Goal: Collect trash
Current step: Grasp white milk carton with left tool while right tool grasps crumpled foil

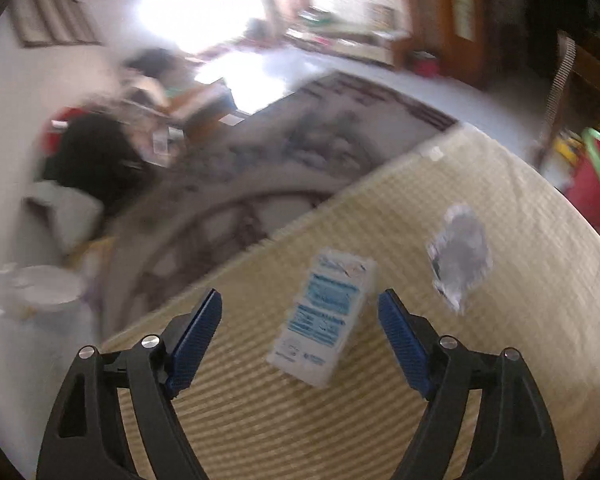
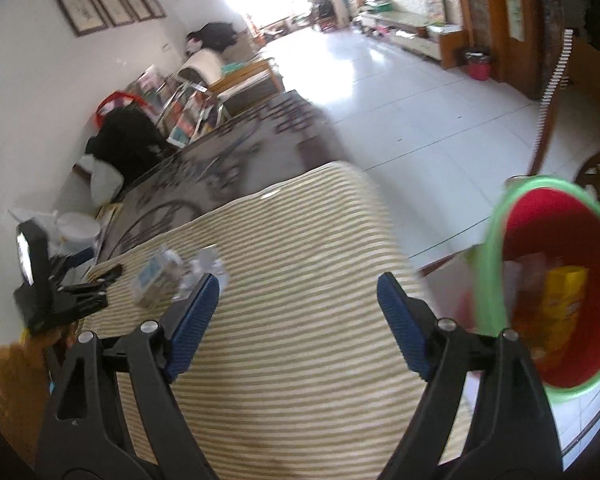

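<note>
A white and blue carton (image 1: 324,320) lies on the striped cream cloth (image 1: 300,420), with a crumpled silvery wrapper (image 1: 460,256) to its right. My left gripper (image 1: 300,296) is open just short of the carton, and its pads touch nothing. From the right wrist the carton (image 2: 156,280) and wrapper (image 2: 204,268) sit far left, with the left gripper (image 2: 106,286) beside them. My right gripper (image 2: 298,280) is open and empty over the bare cloth (image 2: 300,360). A red bin with a green rim (image 2: 496,240) stands at the right, holding a yellow box (image 2: 564,300).
The red bin (image 1: 592,188) stands off the cloth's right edge. Beyond the cloth lie a dark patterned rug (image 2: 220,168) and pale floor tiles (image 2: 400,100). A white bucket (image 1: 48,288), a black bag (image 2: 128,140) and a rack of magazines (image 2: 180,116) line the left wall.
</note>
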Demonstrator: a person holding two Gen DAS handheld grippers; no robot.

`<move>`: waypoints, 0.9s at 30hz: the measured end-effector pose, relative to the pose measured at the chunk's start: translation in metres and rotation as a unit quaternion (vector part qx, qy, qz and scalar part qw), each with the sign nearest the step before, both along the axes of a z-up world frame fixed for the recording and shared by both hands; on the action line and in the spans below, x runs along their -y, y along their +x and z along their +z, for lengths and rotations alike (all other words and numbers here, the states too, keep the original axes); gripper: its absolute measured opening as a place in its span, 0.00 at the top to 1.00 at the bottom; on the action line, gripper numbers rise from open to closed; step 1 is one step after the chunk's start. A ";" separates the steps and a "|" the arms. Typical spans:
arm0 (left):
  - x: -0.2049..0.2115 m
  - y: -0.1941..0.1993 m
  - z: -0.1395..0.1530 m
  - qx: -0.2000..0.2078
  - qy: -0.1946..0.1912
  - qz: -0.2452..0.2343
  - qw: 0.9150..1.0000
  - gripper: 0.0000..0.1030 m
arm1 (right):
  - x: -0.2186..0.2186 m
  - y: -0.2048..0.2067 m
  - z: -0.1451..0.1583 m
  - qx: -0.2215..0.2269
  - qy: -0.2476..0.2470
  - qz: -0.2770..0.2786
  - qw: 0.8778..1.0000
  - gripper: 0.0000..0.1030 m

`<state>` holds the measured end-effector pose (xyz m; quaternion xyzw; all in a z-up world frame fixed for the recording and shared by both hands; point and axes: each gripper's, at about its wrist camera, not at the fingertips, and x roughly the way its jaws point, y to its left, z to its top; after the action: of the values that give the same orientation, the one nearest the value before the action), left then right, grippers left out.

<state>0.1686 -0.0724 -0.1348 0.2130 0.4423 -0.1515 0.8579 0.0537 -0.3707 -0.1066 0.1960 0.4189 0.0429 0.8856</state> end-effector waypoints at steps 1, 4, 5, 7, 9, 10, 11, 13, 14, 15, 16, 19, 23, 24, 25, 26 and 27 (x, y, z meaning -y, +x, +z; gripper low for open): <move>-0.004 0.007 -0.008 -0.026 -0.014 -0.012 0.999 0.23 | -0.017 0.007 -0.004 -0.005 0.005 0.009 1.000 0.23; -0.008 0.026 -0.036 -0.057 -0.008 -0.009 0.998 0.23 | -0.052 0.017 -0.011 -0.017 0.003 0.028 0.999 0.23; -0.010 0.032 -0.042 -0.067 -0.019 -0.003 0.998 0.23 | -0.064 0.021 -0.013 -0.022 0.001 0.035 0.999 0.23; -0.012 0.042 -0.050 -0.088 -0.047 0.006 0.995 0.23 | -0.081 0.028 -0.017 -0.032 -0.003 0.045 0.998 0.23; -0.008 0.049 -0.058 -0.102 -0.054 0.007 0.993 0.23 | -0.093 0.035 -0.022 -0.042 -0.004 0.050 0.998 0.23; -0.006 0.048 -0.062 -0.106 -0.058 0.006 0.993 0.24 | -0.099 0.041 -0.024 -0.047 -0.003 0.053 0.997 0.23; -0.005 0.049 -0.065 -0.109 -0.064 0.005 0.992 0.24 | -0.104 0.047 -0.027 -0.053 -0.003 0.055 0.997 0.22; -0.005 0.049 -0.069 -0.113 -0.079 0.003 0.990 0.25 | -0.111 0.058 -0.031 -0.059 -0.005 0.056 0.997 0.21; -0.005 0.048 -0.070 -0.113 -0.085 0.002 0.990 0.30 | -0.113 0.062 -0.034 -0.061 -0.007 0.055 0.997 0.21; -0.008 0.048 -0.073 -0.114 -0.087 0.003 0.990 0.35 | -0.115 0.071 -0.038 -0.067 -0.006 0.052 0.996 0.21; -0.007 0.050 -0.075 -0.116 -0.090 0.004 0.989 0.40 | -0.116 0.077 -0.040 -0.071 -0.001 0.050 0.996 0.21; -0.009 0.052 -0.074 -0.112 -0.103 0.011 0.988 0.45 | -0.120 0.098 -0.055 -0.094 0.014 0.041 0.995 0.21; -0.024 0.051 -0.067 -0.115 -0.144 0.070 0.980 0.48 | -0.130 0.119 -0.073 -0.122 0.001 0.040 0.992 0.21; -0.029 0.049 -0.065 -0.115 -0.155 0.083 0.978 0.48 | -0.132 0.123 -0.077 -0.125 0.001 0.040 0.991 0.21; -0.036 0.044 -0.061 -0.113 -0.170 0.105 0.973 0.48 | -0.134 0.128 -0.080 -0.129 0.004 0.042 0.991 0.21; -0.039 0.040 -0.060 -0.111 -0.173 0.114 0.972 0.48 | -0.137 0.132 -0.084 -0.133 0.005 0.043 0.990 0.21; -0.042 0.034 -0.057 -0.105 -0.171 0.129 0.971 0.48 | -0.139 0.135 -0.087 -0.138 0.003 0.044 0.989 0.21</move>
<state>0.2023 -0.0301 -0.1921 -0.0125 0.5213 -0.1347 0.8426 0.1886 -0.2319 -0.1939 0.1843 0.5453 0.0558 0.8158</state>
